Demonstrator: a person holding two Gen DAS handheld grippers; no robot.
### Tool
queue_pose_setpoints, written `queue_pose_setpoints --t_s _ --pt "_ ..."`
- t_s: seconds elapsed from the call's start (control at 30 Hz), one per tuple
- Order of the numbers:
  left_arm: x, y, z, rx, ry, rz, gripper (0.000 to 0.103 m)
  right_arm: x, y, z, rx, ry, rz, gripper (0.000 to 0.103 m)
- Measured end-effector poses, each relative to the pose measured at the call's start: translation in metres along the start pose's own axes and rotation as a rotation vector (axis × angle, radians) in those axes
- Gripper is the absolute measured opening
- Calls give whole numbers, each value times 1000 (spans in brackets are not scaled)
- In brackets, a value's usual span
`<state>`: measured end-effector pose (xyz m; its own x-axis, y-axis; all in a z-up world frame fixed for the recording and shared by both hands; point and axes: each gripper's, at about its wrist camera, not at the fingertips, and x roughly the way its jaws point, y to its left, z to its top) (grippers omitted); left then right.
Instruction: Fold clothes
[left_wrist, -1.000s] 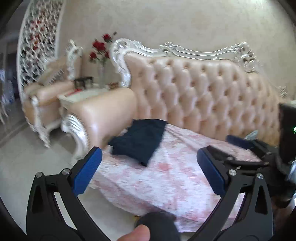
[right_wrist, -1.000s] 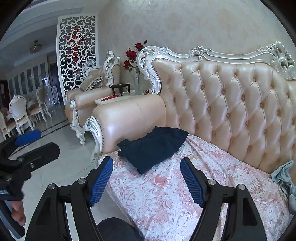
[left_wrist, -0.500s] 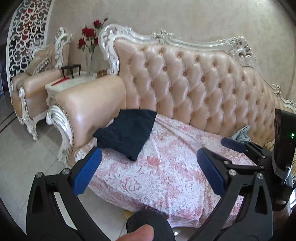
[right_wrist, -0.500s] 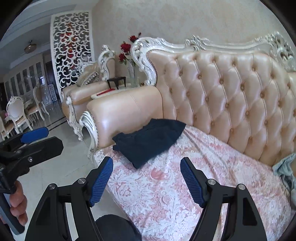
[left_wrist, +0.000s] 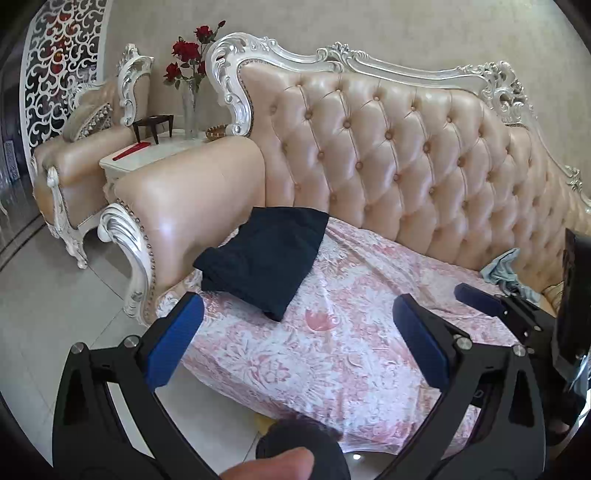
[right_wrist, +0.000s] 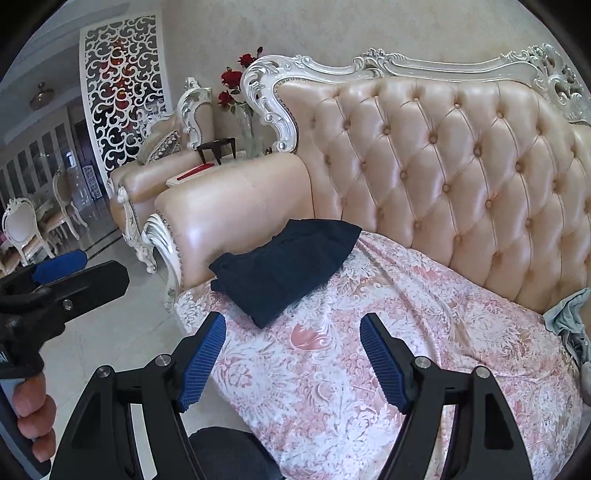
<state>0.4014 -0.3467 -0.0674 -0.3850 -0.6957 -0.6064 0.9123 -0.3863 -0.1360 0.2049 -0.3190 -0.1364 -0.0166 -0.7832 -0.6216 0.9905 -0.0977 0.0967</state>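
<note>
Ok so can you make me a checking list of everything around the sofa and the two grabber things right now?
Surface: sofa seat under a pink floral cover, lightly wrinkled.
Job's things: dark navy garment folded beside the armrest; pale blue garment bunched at the far end.
Clutter: nothing seen.
Grippers: left tool open, empty; right tool open, empty; both short of the cover.
Cables: nothing seen.
Surroundings: side table with rose vase, armchair, tiled floor.

A tufted peach leather sofa (left_wrist: 406, 155) with a carved silver-white frame carries a pink floral cover (left_wrist: 332, 332). Red roses (left_wrist: 188, 55) in a glass vase stand beside it.
</note>
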Motion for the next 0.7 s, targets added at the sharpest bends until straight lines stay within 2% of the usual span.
queue_pose_setpoints --t_s 0.33,0.7 --pt "23 -10 -1 34 54 27 102 8 -13 0 41 6 14 76" --pt "26 -8 2 23 37 80 102 13 -12 2 40 14 32 76"
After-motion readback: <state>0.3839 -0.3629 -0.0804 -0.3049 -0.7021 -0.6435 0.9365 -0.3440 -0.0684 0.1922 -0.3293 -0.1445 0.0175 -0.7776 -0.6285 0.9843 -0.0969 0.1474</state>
